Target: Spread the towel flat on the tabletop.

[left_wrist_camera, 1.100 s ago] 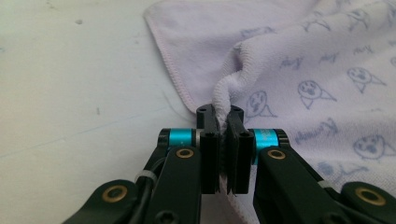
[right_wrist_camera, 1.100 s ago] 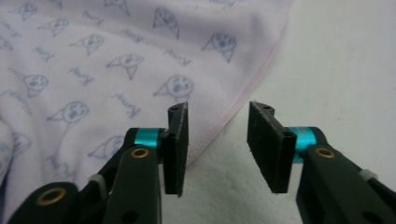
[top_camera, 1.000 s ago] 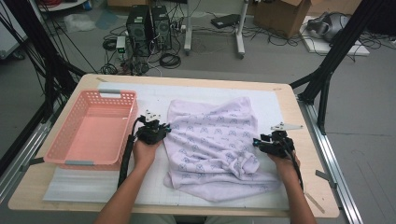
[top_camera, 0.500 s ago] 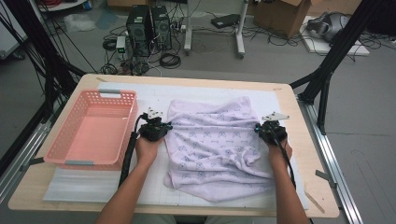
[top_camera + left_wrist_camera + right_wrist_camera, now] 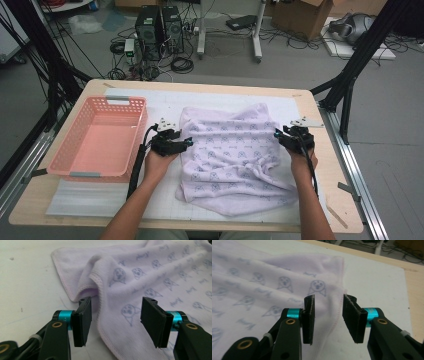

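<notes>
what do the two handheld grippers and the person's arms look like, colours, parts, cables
Both grippers, left gripper and right gripper, are black with flat rectangular black fingers, each on a turquoise metal collar with brass-coloured rivets in the links behind. A grey three-cornered plate sits on top of each. A black cable trails back along each forearm. The forearms are bare, with no sleeves showing.
</notes>
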The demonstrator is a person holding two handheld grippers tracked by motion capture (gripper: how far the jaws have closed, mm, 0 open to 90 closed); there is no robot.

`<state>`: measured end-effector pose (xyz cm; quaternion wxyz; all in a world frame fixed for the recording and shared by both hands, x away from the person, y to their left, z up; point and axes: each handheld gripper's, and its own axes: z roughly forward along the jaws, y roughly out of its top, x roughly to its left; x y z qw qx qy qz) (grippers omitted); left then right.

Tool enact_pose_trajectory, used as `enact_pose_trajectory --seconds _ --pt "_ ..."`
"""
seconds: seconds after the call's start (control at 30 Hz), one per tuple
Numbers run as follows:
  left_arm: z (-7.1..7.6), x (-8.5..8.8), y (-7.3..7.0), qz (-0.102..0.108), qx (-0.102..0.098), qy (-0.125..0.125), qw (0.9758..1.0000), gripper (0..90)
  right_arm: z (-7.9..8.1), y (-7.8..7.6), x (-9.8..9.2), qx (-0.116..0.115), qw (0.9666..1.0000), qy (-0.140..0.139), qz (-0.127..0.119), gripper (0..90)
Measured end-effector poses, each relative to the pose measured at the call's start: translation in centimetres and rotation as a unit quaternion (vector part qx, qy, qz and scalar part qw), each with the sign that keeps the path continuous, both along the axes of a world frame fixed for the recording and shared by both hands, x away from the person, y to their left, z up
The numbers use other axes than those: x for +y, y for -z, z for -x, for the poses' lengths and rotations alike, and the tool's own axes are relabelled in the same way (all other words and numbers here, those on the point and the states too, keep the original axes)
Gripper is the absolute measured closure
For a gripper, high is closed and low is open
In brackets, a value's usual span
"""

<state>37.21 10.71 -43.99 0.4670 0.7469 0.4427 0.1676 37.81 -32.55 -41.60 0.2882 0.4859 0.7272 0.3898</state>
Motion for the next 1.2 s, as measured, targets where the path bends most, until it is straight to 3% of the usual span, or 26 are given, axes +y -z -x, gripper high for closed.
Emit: enact_pose_trajectory --seconds 0.17,0.2,0.27,0.3,0.33,0.43,0.47,0.5,0.57,0.6,0.63,0.7,0.77,0.9,0.97,1.1,1.17,1.2 --pt "1.3 0.1 0.2 0.007 0.011 0.019 0.9997 41.8 2.5 -0.2 -0.6 0.020 0.9994 -0.026 -0.010 60.1" --pt "1.8 -0.1 0.4 -0.001 0.026 0.034 0.9991 41.4 3.0 0.0 -0.7 0.027 0.9991 -0.031 -0.012 59.4" --pt "2.0 -0.2 0.5 0.004 0.030 0.038 0.9988 41.3 3.9 0.5 -0.9 0.043 0.9983 -0.037 -0.016 57.4" --pt "2.4 -0.5 0.8 -0.001 0.048 0.054 0.9974 41.3 4.2 0.8 -1.0 0.047 0.9980 -0.039 -0.017 55.4" --pt "2.5 -0.7 1.0 -0.010 0.052 0.059 0.9969 41.2 4.6 1.2 -1.0 0.054 0.9974 -0.043 -0.021 54.4" --pt "2.7 -1.5 1.2 -0.013 0.045 0.065 0.9968 40.8 5.2 2.2 -0.9 0.072 0.9960 -0.048 -0.024 54.0" --pt "2.8 -1.8 1.2 -0.024 0.040 0.064 0.9969 44.7 5.1 2.5 -0.7 0.080 0.9951 -0.054 -0.023 53.9" --pt "2.9 -2.0 1.1 -0.047 0.029 0.058 0.9968 50.3 5.0 2.7 -0.5 0.091 0.9941 -0.056 -0.020 53.7" --pt "3.0 -2.2 1.0 -0.077 0.013 0.056 0.9953 73.2 4.8 3.0 -0.1 0.100 0.9928 -0.061 -0.022 54.2" --pt "2.7 -2.1 1.0 -0.065 0.022 0.056 0.9960 85.2 4.7 3.1 0.1 0.103 0.9923 -0.066 -0.019 55.1" --pt "2.5 -1.9 0.9 -0.060 0.028 0.052 0.9965 86.2 4.7 3.1 0.4 0.106 0.9922 -0.063 -0.019 55.3" --pt "1.9 -1.3 0.8 -0.058 0.017 0.023 0.9979 87.0 4.6 3.1 0.5 0.106 0.9918 -0.068 -0.022 61.2" --pt "1.2 -0.4 0.7 -0.031 0.020 -0.007 0.9993 87.1 4.6 3.0 0.7 0.107 0.9914 -0.073 -0.020 64.6" --pt "-0.2 0.2 0.5 -0.033 0.000 -0.047 0.9983 87.2 4.2 3.1 1.2 0.107 0.9887 -0.103 -0.021 81.9" --pt "-0.7 0.3 0.4 -0.032 0.000 -0.057 0.9979 87.3 3.8 2.9 1.7 0.102 0.9881 -0.115 -0.009 84.5" --pt "-1.1 0.2 0.6 -0.026 -0.002 -0.057 0.9980 87.1 2.6 2.6 1.9 0.082 0.9912 -0.104 0.004 84.7" --pt "-1.1 0.2 0.6 -0.033 -0.009 -0.062 0.9975 88.6 1.3 2.1 1.7 0.055 0.9953 -0.072 0.032 84.7" --pt "-1.1 0.2 0.6 -0.024 -0.005 -0.060 0.9979 82.8 0.9 2.0 1.6 0.050 0.9961 -0.062 0.036 84.6"
